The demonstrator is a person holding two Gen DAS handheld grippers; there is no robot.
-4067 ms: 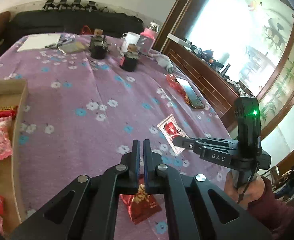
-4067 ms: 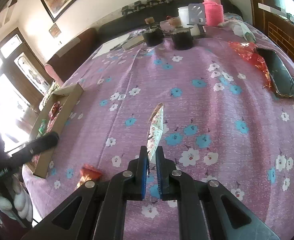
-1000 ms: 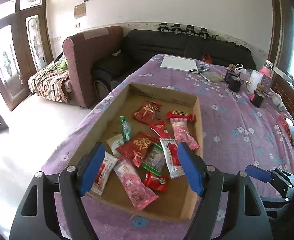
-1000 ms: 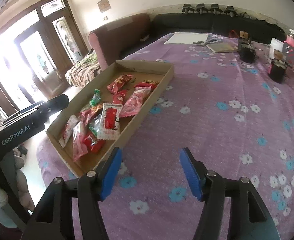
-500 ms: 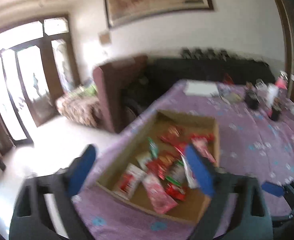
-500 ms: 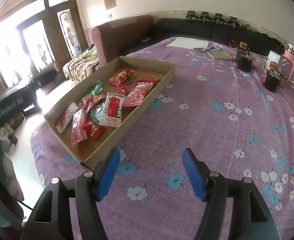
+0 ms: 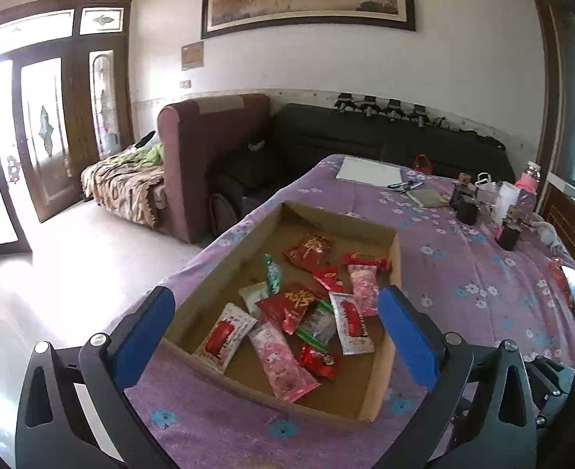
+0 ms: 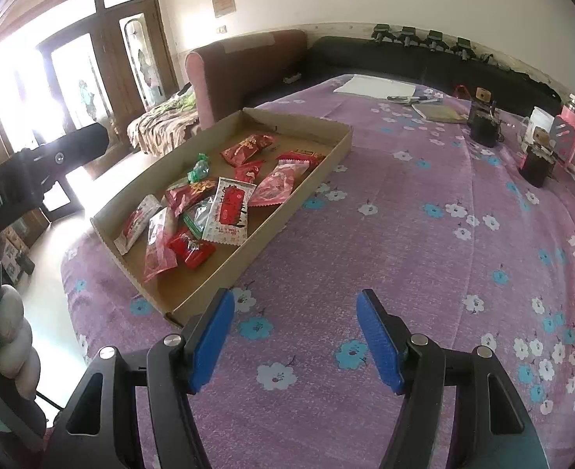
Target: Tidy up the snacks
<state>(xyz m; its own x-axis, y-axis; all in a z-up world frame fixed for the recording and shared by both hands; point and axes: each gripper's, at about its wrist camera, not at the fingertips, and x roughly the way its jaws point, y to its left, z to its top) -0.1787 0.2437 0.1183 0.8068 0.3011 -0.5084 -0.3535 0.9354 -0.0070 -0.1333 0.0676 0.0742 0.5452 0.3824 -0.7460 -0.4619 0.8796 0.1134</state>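
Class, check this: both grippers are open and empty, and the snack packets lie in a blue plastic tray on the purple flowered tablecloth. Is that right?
One detail is wrong: the packets lie in a shallow brown cardboard box, not a blue plastic tray, as the right wrist view shows. The left gripper and right gripper are open and empty, and the tablecloth is purple and flowered.

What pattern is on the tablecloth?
Purple tablecloth with white and blue flowers, clearest in the right wrist view.

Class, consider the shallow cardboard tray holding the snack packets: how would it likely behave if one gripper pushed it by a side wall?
The cardboard tray would probably slide easily: it looks light, holding only small packets. Its thin, low walls may flex. The purple tablecloth might bunch.
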